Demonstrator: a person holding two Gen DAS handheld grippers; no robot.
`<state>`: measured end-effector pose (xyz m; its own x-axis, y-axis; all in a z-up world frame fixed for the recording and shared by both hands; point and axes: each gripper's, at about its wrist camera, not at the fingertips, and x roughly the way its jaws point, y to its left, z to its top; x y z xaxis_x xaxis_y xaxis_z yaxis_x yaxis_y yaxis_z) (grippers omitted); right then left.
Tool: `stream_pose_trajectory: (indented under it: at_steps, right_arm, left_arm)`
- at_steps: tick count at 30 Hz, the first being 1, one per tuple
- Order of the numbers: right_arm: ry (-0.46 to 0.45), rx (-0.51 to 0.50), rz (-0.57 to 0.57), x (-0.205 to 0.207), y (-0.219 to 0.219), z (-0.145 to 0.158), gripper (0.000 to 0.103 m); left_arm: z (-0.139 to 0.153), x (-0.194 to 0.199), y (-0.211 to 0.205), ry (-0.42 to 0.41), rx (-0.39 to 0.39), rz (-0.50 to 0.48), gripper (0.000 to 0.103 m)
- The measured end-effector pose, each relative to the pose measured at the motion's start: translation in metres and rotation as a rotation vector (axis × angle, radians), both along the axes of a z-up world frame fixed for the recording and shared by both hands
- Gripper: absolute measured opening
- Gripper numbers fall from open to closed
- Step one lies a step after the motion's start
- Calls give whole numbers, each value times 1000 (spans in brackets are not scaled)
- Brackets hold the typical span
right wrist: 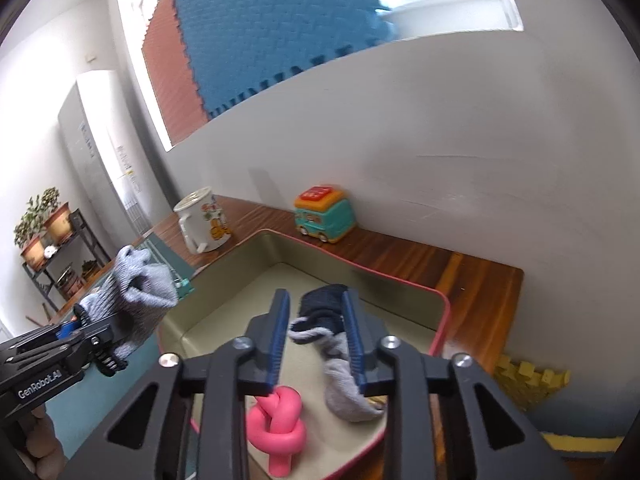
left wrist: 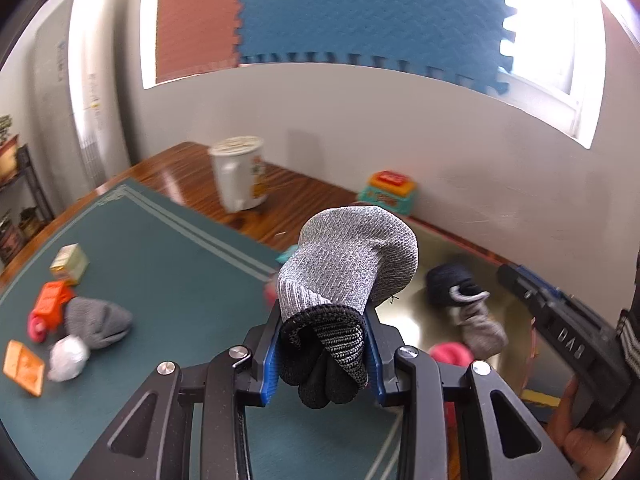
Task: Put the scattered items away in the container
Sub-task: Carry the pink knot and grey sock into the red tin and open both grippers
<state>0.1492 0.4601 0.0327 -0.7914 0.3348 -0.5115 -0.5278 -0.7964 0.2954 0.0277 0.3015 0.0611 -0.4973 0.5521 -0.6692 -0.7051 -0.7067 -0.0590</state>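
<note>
- Left hand-held gripper (left wrist: 322, 354): clenched on a grey knit sock (left wrist: 344, 264) with a black cuff; the sock is carried above the green mat (left wrist: 160, 264), near the container's edge.
- Right hand-held gripper (right wrist: 316, 344): released, jaws apart over the container (right wrist: 440, 308), nothing between the pads.
- Container: pink-rimmed tray on the wooden counter (right wrist: 480, 280), holding a navy-and-grey sock (right wrist: 332, 344) and a pink knotted toy (right wrist: 280, 428).
- Mat, at 9 o'clock in the left wrist view: grey sock (left wrist: 98, 320), orange toy (left wrist: 50, 304), small box (left wrist: 70, 264), orange card (left wrist: 23, 366), silvery ball (left wrist: 68, 358).
- Counter, at 12 o'clock: white mug (right wrist: 204, 220), toy bus (right wrist: 324, 214).
</note>
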Motion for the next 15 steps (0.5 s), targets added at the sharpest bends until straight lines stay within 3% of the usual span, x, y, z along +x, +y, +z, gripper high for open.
stream_pose_trajectory:
  at_steps: [3, 7, 9, 15]
  right_arm:
    - [2, -3, -10, 4, 4, -2, 36]
    - [4, -4, -21, 5, 6, -3, 43]
    - [7, -6, -25, 4, 7, -3, 45]
    - [11, -12, -11, 0, 4, -3, 45]
  left_arm:
    - [-4, -1, 20, -26, 12, -51, 38]
    - [-10, -1, 33, -47, 28, -80, 49]
    - [-10, 0, 32, -42, 40, -79, 72]
    - [-6, -2, 20, -20, 49, -43, 75]
